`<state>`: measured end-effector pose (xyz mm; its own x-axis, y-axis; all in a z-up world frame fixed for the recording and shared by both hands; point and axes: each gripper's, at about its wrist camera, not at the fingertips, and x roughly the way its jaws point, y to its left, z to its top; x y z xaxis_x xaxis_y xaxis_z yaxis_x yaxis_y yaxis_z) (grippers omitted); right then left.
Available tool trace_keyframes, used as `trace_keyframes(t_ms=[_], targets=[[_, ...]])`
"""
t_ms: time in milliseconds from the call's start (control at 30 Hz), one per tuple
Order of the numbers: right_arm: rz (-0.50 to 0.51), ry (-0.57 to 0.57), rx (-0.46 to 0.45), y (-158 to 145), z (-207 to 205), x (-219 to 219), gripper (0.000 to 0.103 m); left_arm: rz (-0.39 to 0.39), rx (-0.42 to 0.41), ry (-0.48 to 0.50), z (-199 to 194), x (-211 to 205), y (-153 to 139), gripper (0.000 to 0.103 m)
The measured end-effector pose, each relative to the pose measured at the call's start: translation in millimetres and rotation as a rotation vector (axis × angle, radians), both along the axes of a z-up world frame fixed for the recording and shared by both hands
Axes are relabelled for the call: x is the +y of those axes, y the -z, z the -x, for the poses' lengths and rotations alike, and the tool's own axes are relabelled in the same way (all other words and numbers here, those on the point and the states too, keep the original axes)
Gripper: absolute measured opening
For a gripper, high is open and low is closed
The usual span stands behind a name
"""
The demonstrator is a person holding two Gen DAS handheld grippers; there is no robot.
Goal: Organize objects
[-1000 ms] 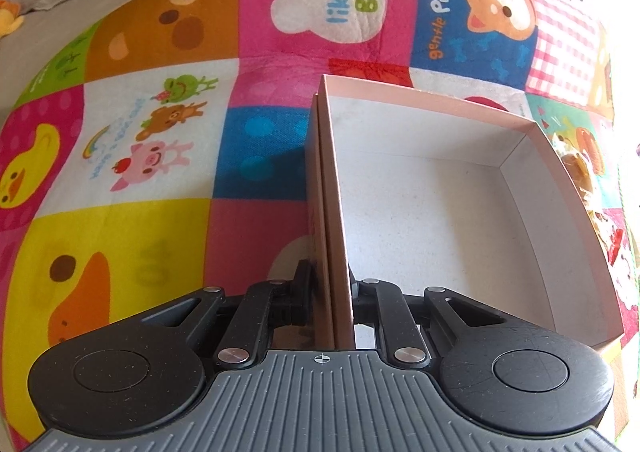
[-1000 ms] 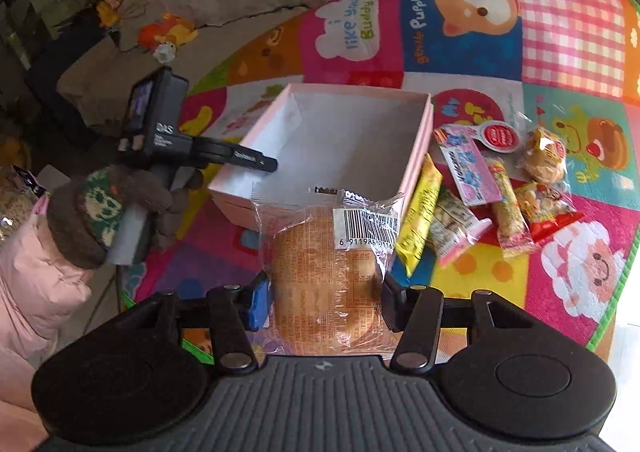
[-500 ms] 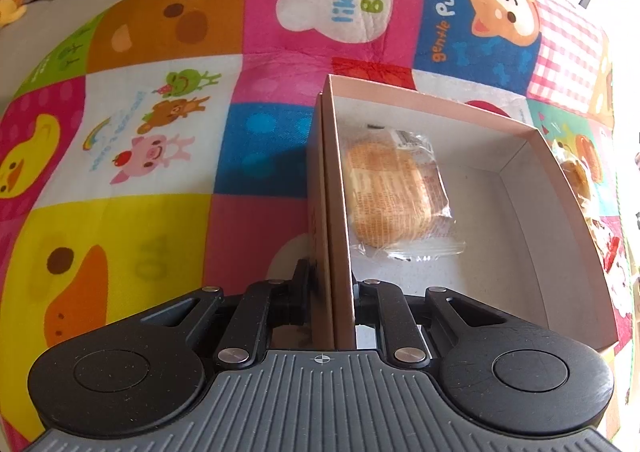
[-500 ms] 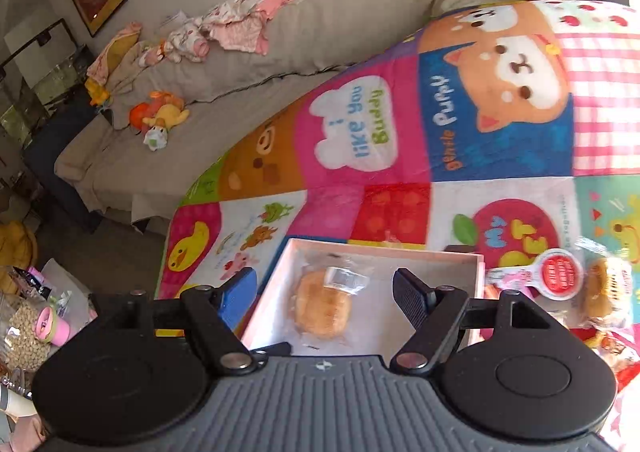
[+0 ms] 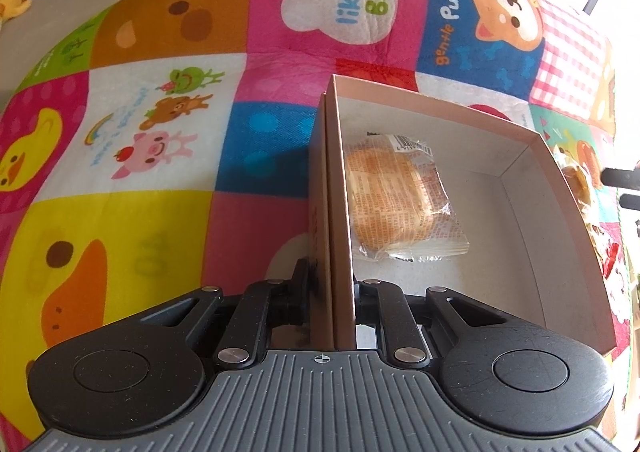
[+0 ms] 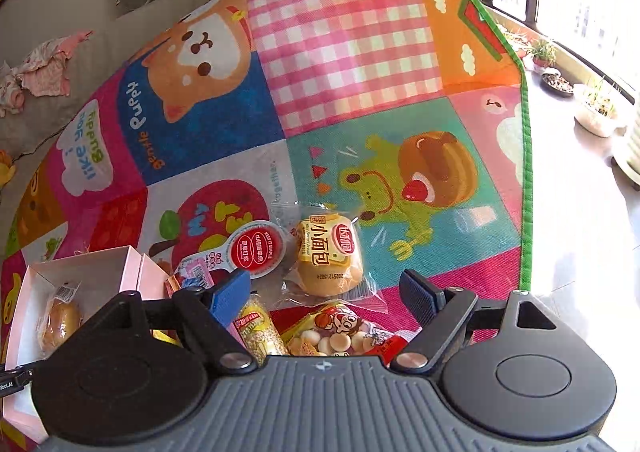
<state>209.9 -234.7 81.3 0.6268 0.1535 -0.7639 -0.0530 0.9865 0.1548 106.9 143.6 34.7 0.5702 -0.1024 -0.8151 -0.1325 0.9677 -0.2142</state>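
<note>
My left gripper [image 5: 334, 284] is shut on the near left wall of a pink cardboard box [image 5: 516, 212]. One wrapped bread bun [image 5: 394, 204] lies inside the box, against that wall. In the right wrist view the box [image 6: 80, 272] with the bun [image 6: 60, 322] sits at the lower left. My right gripper [image 6: 328, 288] is open and empty, above a pile of snacks: a yellow-labelled wrapped bun [image 6: 328, 256], a red round-lidded cup [image 6: 256, 250], a grain bar [image 6: 256, 332] and a bag of small biscuits [image 6: 340, 332].
Everything lies on a colourful cartoon play mat [image 6: 340, 52]. Its green edge [image 6: 527, 172] runs down the right, with bare floor and plant pots [image 6: 596, 116] by a window beyond. A grey sofa with clothes [image 6: 40, 72] stands at the back left.
My right gripper let go of the wrapped bun, which now lies in the box, then swung right to above the snack pile. My left gripper has kept its grip on the box wall.
</note>
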Motion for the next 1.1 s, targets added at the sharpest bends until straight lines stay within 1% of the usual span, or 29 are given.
trace_keyframes(t_ms=[133, 233, 300, 333, 367, 400, 433, 533, 667, 800, 867, 900, 967, 1067, 1100], targets=[[-0.023, -0.061, 0.020, 14.8, -35.3, 38.5, 0.082, 0.004, 0.008, -0.004, -1.4, 0.6, 0.2, 0.017], [0.032, -0.109, 0.006, 23.8, -63.0, 73.6, 0.081, 0.003, 0.011, -0.011, -2.2, 0.4, 0.2, 0.016], [0.099, -0.152, -0.002, 33.0, -80.1, 95.6, 0.072, 0.008, 0.012, -0.016, -1.6, 1.6, 0.4, 0.016], [0.126, -0.172, 0.016, 40.7, -90.3, 104.7, 0.062, 0.011, 0.012, -0.018, -1.4, 1.9, 0.5, 0.017], [0.140, -0.184, 0.040, 47.2, -97.0, 110.4, 0.056, 0.012, 0.012, -0.020, -1.2, 2.0, 0.5, 0.017], [0.152, -0.193, 0.060, 52.4, -100.4, 114.0, 0.056, 0.012, 0.011, -0.020, -1.1, 1.9, 0.6, 0.017], [0.181, -0.208, 0.053, 55.9, -99.0, 116.8, 0.056, 0.012, 0.011, -0.021, -1.2, 1.5, 0.5, 0.017], [0.171, -0.277, 0.078, 57.8, -83.2, 109.0, 0.055, 0.010, 0.011, -0.025, -1.5, 0.9, 0.5, 0.016], [0.172, -0.370, 0.098, 55.0, -37.7, 84.5, 0.055, 0.011, 0.006, -0.029, -1.2, 1.7, 1.3, 0.016], [0.265, -0.437, 0.103, 53.6, 11.7, 63.1, 0.056, 0.010, 0.005, -0.035, -1.0, 1.0, 1.1, 0.016], [0.301, -0.422, 0.099, 49.8, 30.6, 54.1, 0.057, 0.008, 0.005, -0.039, -0.8, 0.5, 1.3, 0.016], [0.290, -0.413, 0.094, 46.4, 37.1, 50.6, 0.057, 0.009, 0.005, -0.041, -0.9, 0.4, 1.3, 0.016], [0.189, -0.390, 0.078, 32.9, 46.5, 41.7, 0.058, 0.011, 0.007, -0.047, -1.0, 0.2, 1.1, 0.016], [0.028, -0.368, 0.063, 19.2, 43.3, 41.7, 0.062, 0.008, 0.009, -0.052, -0.8, -0.6, 1.1, 0.016], [0.002, -0.366, 0.060, 19.0, 40.1, 45.4, 0.063, 0.006, 0.009, -0.053, -0.5, -1.1, 1.2, 0.016]])
